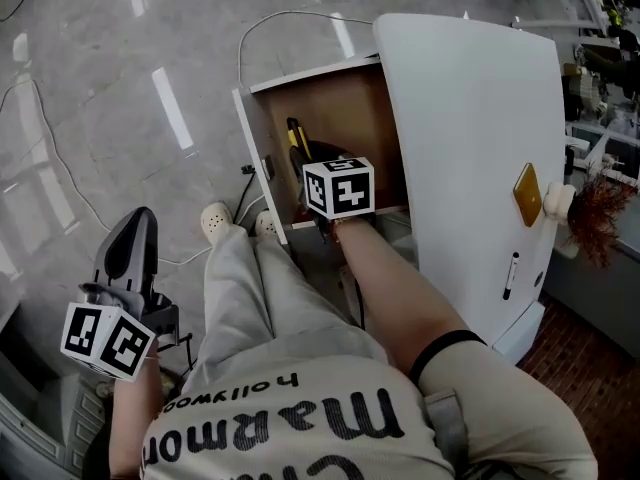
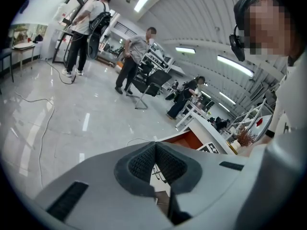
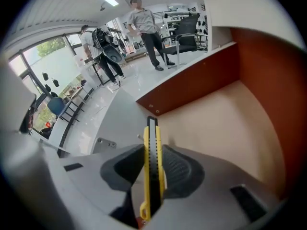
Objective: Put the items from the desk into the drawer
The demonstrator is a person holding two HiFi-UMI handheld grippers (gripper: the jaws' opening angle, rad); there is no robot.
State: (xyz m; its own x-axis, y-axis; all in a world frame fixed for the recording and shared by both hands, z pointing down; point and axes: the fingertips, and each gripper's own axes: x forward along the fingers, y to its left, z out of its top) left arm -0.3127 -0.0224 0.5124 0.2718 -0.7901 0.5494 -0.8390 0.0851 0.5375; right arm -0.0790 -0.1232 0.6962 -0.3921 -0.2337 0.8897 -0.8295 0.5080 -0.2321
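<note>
Yellow knife point(image 3: 151, 134) in right hand-held gripper point(image 3: 154, 174) (shirt point(image 1: 300, 423) reads "hollywood").

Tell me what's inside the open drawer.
The right tongs reach into the drawer, clamped on a yellow-and-black utility knife. The drawer floor seen around them is bare. The part beneath the tongs and forearm is covered.
</note>
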